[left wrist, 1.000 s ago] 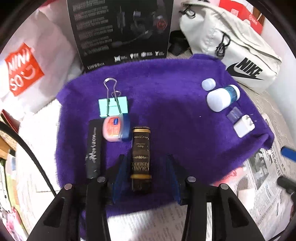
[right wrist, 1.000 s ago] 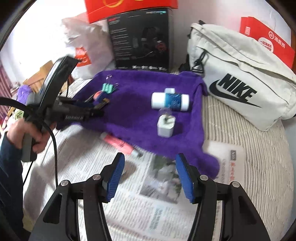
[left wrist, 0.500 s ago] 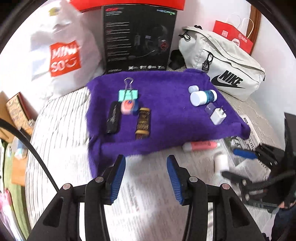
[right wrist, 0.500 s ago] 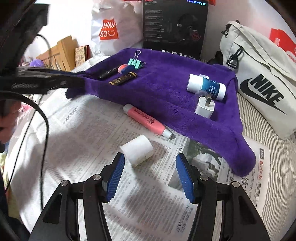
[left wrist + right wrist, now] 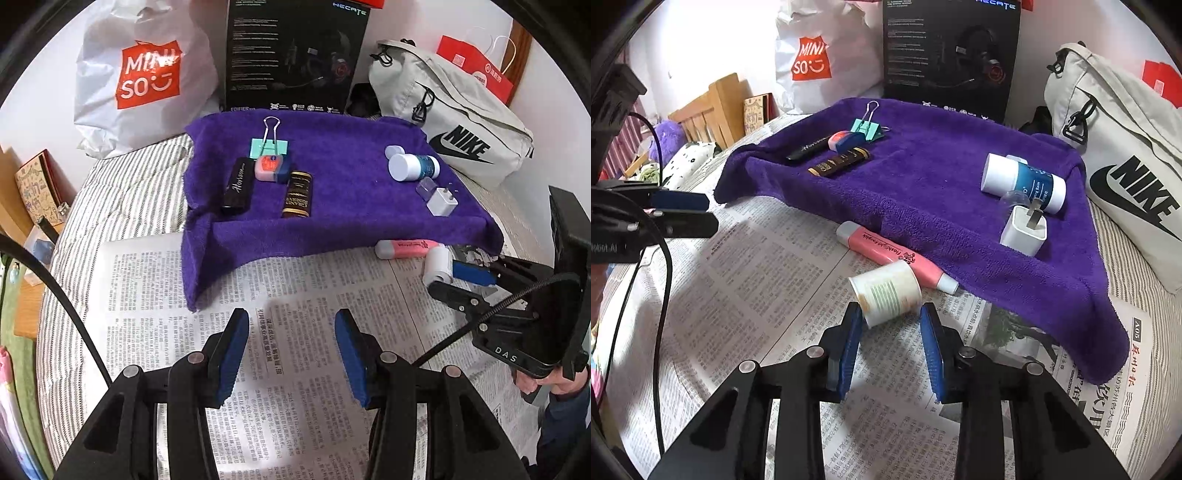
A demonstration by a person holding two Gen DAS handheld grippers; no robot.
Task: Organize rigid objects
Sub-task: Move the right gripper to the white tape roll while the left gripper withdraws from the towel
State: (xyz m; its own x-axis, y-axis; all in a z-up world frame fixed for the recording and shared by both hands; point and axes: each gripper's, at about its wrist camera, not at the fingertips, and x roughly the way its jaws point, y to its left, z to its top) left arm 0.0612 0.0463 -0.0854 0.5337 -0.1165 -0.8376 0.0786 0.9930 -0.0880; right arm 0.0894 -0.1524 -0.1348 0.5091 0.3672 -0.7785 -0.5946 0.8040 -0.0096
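Observation:
A purple towel [image 5: 343,206] [image 5: 923,192] carries a teal binder clip [image 5: 269,146], a black case [image 5: 238,182], a pink-and-blue tin [image 5: 267,168], a brown-gold tube [image 5: 297,194], a white-and-blue bottle [image 5: 1021,182] and a white charger [image 5: 1023,230]. On the newspaper lie a pink highlighter [image 5: 894,256] and a small white bottle [image 5: 886,293]. My right gripper [image 5: 890,321] is open, its blue pads either side of the white bottle's near end. My left gripper [image 5: 288,332] is open and empty over the newspaper, in front of the towel.
A white Miniso bag [image 5: 140,77], a black headset box [image 5: 295,55] and a grey Nike bag [image 5: 454,118] stand behind the towel. Newspaper [image 5: 295,295] covers a striped sheet. Wooden furniture [image 5: 713,107] is at the far left.
My left gripper let go of the brown-gold tube and drew back off the towel. My right gripper moved forward onto the small white bottle, which now lies between its pads.

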